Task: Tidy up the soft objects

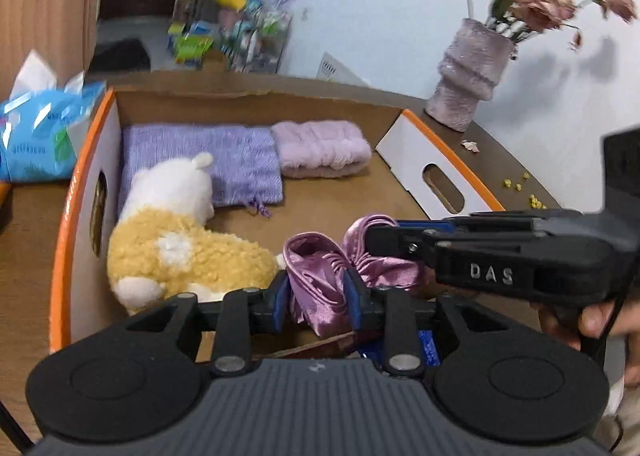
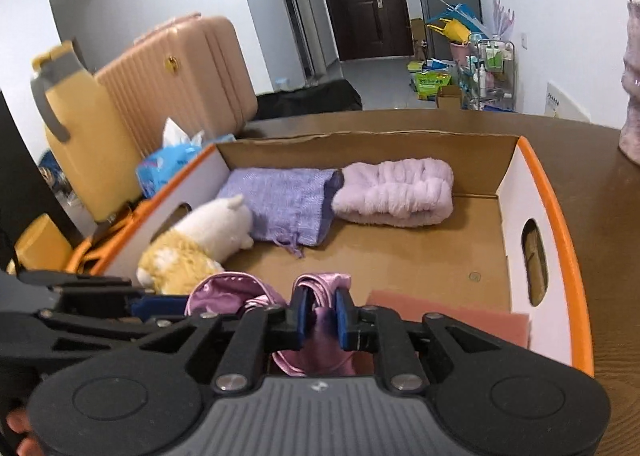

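Note:
Both grippers hold a shiny pink satin cloth [image 1: 320,276] over the near end of an open cardboard box [image 1: 248,100]. My left gripper [image 1: 316,298] is shut on one part of the cloth. My right gripper [image 2: 320,320] is shut on another part [image 2: 320,292] and enters the left wrist view from the right [image 1: 372,240]. Inside the box lie a yellow and white plush toy [image 1: 180,240], a purple knit pouch [image 1: 208,160] and a fluffy pink folded towel [image 1: 320,148]. A pink flat pad [image 2: 452,314] lies at the box's near right.
The box [image 2: 560,224] stands on a brown table [image 2: 608,256]. A blue tissue pack [image 1: 36,136] is left of the box. A fuzzy vase with flowers [image 1: 468,76] stands at the back right. A peach suitcase [image 2: 180,76] and a yellow jug [image 2: 80,128] stand to the left.

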Demonstrator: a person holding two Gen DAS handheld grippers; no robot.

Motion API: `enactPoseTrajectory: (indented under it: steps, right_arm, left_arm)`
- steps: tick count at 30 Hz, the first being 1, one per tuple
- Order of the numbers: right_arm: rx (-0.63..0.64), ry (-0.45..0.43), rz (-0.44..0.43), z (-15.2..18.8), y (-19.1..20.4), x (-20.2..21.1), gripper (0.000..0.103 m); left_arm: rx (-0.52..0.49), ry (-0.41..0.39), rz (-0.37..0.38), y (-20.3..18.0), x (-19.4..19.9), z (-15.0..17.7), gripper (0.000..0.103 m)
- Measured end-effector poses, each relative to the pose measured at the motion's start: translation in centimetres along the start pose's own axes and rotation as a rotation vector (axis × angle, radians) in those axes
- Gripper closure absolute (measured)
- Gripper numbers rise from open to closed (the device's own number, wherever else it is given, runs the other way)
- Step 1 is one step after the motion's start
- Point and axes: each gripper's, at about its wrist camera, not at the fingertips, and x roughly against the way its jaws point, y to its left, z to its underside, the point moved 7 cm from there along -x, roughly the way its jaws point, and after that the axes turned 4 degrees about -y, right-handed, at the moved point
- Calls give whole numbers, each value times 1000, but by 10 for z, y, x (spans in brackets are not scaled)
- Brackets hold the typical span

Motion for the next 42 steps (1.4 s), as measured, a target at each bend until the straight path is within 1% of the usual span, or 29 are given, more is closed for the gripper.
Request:
enactPoseTrajectory:
  steps: [1, 3, 5, 6, 7, 8, 11, 14, 17, 18, 20, 22, 23, 25, 26, 29, 32, 35, 38, 40, 42]
  right_arm:
    - [12, 8, 15, -1, 0, 0, 82]
    - [7, 22, 19, 1, -3, 3, 80]
    - [-14, 20, -6, 0, -3, 8, 74]
    - [-15, 18, -14, 0, -2, 13, 70]
    - [-12, 8, -16, -2, -1, 20, 68]
    - [-6, -4, -14, -5, 1, 27, 68]
    - [10, -64, -3, -18, 7, 59, 64]
    - [31, -149, 21, -33, 14, 100, 61]
    - [60, -263, 47, -44, 23, 153, 49]
    - [77, -311, 57, -45, 26, 175, 42]
    - [102, -392, 81, -44, 30, 210, 36]
    - [118, -467, 118, -41, 32, 241, 26]
    - [125, -495, 135, -38, 33, 252, 25]
    - [139, -540, 168, -33, 35, 271, 22]
    - [147, -548, 172, -30, 37, 277, 22]
    - [150, -558, 157, -23, 43, 289, 21]
    - [127, -566, 134, -3, 50, 296, 19]
    - [104, -568, 91, 41, 59, 302, 19]
    - [124, -550, 55, 87, 70, 297, 19]
    - [121, -518, 53, 118, 77, 291, 19]
    - [104, -464, 18, 143, 80, 278, 20]
  left_arm:
    - [31, 10, 4, 0, -3, -1, 69]
    - [22, 0, -13, -2, -3, 0, 67]
    - [16, -24, -27, -5, 5, 0, 54]
    - [10, -41, -20, -7, 13, -2, 44]
    - [-5, -60, -15, -11, 23, -3, 36]
    - [-23, -85, -25, -14, 35, -5, 33]
    - [-65, -160, -43, -20, 76, -13, 32]
    - [-63, -238, -68, -23, 124, -24, 31]
    - [-79, -355, -125, -23, 180, -31, 28]
    - [-88, -393, -142, -24, 197, -31, 25]
    - [-104, -464, -176, -24, 227, -26, 19]
    - [-127, -523, -221, -26, 249, -19, 9]
    - [-139, -540, -249, -28, 257, -15, 7]
    - [-165, -547, -274, -32, 264, -7, 6]
    - [-170, -549, -274, -35, 267, -4, 6]
    - [-155, -553, -268, -40, 273, 5, 4]
    - [-123, -563, -267, -37, 281, 30, 2]
    - [-83, -548, -263, -34, 283, 67, 1]
    - [-71, -531, -246, -31, 282, 111, 0]
    - [-46, -497, -199, -28, 274, 136, 0]
    - [-55, -455, -158, -29, 257, 149, 0]
